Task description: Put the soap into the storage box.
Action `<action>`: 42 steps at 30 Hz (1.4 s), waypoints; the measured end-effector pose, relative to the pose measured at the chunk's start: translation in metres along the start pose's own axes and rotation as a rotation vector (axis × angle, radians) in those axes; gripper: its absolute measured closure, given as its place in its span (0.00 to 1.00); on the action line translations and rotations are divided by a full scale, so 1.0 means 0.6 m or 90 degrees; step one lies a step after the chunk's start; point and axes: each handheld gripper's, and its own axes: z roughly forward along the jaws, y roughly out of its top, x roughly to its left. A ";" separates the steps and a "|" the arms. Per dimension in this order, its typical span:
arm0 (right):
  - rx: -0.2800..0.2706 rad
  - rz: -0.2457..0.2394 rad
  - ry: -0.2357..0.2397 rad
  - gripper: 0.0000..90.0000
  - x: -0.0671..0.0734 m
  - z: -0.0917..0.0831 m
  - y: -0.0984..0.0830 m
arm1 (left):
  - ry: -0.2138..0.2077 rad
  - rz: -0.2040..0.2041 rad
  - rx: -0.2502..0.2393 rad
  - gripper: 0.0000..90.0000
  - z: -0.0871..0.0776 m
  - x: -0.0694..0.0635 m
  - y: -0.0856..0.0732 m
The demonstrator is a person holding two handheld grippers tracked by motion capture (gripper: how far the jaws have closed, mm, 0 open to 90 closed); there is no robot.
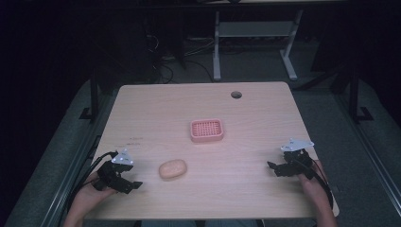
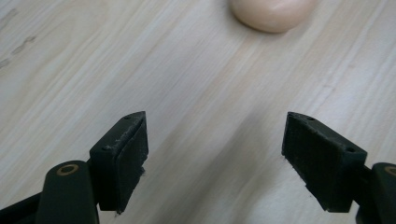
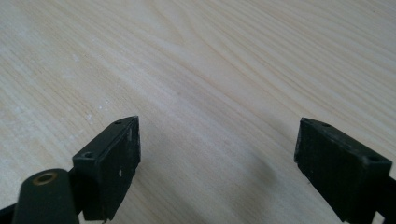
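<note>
Dark room all around, with a grey floor and a white table frame (image 1: 255,35) far behind. Next comes my big wooden table (image 1: 156,109), light in colour, with a small round hole (image 1: 236,94) near its far edge.

I pick the pink soap dish (image 1: 206,130) as my landmark. It sits flat near the middle of the table, and its top is a grid of little holes. The round hole is beyond it, a bit to the right, well apart.

On my side of the dish and to its left lies a peach bar of soap (image 1: 172,169). It rests on the bare wood, apart from the dish. In the left gripper view the soap (image 2: 272,14) shows at the top edge, ahead of the jaws and not touching them.

My left gripper (image 1: 134,185) is held in a hand (image 1: 90,196) at the near left corner, far from the dish and just left of the soap. In its own view, the left gripper (image 2: 215,158) has jaws spread wide, with bare wood between them.

My right gripper (image 1: 270,165) is held in the other hand (image 1: 314,187) to the right of the dish and nearer to me. In its own view, the right gripper (image 3: 217,163) has jaws wide apart too, with nothing in them.
</note>
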 end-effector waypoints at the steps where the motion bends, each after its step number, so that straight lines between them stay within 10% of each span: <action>1: 0.000 -0.001 0.000 0.15 0.000 0.000 0.000 | 0.000 0.000 0.000 0.25 0.000 0.000 0.000; 42: -0.005 0.002 0.003 0.15 0.009 -0.004 0.003 | -0.009 0.085 0.032 0.25 0.027 -0.038 0.083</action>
